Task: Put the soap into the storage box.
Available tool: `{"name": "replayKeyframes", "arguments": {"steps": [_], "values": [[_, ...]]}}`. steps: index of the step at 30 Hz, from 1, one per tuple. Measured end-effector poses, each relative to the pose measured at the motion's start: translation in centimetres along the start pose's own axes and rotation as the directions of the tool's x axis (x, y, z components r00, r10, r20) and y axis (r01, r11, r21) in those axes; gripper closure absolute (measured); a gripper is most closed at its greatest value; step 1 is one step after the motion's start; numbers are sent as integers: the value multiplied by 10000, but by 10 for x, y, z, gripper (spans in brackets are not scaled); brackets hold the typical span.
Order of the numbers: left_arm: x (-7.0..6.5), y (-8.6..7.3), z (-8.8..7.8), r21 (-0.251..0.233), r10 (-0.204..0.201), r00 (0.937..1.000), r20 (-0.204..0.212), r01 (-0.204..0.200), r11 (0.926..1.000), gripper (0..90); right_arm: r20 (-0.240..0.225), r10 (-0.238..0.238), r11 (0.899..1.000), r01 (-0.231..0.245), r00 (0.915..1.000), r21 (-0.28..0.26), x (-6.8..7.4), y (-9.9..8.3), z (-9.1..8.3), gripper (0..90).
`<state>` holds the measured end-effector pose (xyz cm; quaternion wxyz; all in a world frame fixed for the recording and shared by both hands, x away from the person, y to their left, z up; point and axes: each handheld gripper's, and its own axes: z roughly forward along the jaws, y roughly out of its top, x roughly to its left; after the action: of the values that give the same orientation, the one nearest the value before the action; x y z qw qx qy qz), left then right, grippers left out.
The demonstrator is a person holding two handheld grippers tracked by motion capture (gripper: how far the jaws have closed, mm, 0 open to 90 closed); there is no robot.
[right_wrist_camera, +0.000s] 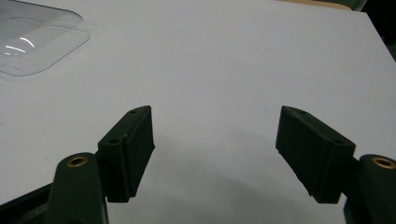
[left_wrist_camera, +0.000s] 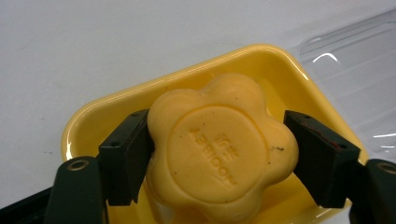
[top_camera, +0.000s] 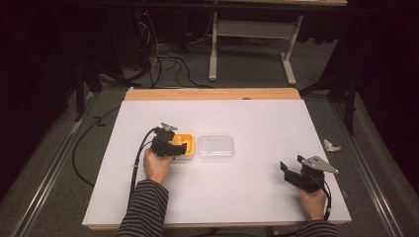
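Note:
A yellow flower-shaped soap point(left_wrist_camera: 219, 149) with embossed lettering lies in a yellow soap dish point(left_wrist_camera: 275, 60). My left gripper point(left_wrist_camera: 217, 154) is open wide, one jaw on each side of the soap and close against its edges. In the high view the left gripper point(top_camera: 170, 145) hangs over the yellow dish point(top_camera: 190, 143) left of the table's middle. A clear plastic lid point(top_camera: 216, 147) lies just right of the dish. My right gripper point(top_camera: 291, 173) rests open near the front right of the table, with nothing between its jaws point(right_wrist_camera: 215, 149).
The white table top point(top_camera: 247, 113) has a wooden strip along its far edge. Cables trail from both grippers toward the front edge. The clear lid point(right_wrist_camera: 32, 42) is at the far left in the right gripper view. A table frame and cables stand on the floor beyond.

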<state>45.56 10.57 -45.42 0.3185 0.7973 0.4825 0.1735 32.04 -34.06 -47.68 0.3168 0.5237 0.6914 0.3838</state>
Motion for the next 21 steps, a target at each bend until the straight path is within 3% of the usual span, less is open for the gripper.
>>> {"name": "replayKeyframes", "arguments": {"steps": [8, 12, 21], "values": [[0, 0, 0, -51, -11, 10000, 30, 11, 10000, 270, -11, -56, 10000, 56, 10000, 8, 0, 0, 0, 282], [1, 1, -1, -197, -47, 9998, 172, 50, 9998, 257, 7, -29, 10000, 29, 10000, 5, 0, 0, 0, 283], [3, 2, -11, -591, 0, 10000, 78, 4, 9983, 233, 3, -27, 10000, 27, 10000, 78, 0, 0, 1, 283]]}}
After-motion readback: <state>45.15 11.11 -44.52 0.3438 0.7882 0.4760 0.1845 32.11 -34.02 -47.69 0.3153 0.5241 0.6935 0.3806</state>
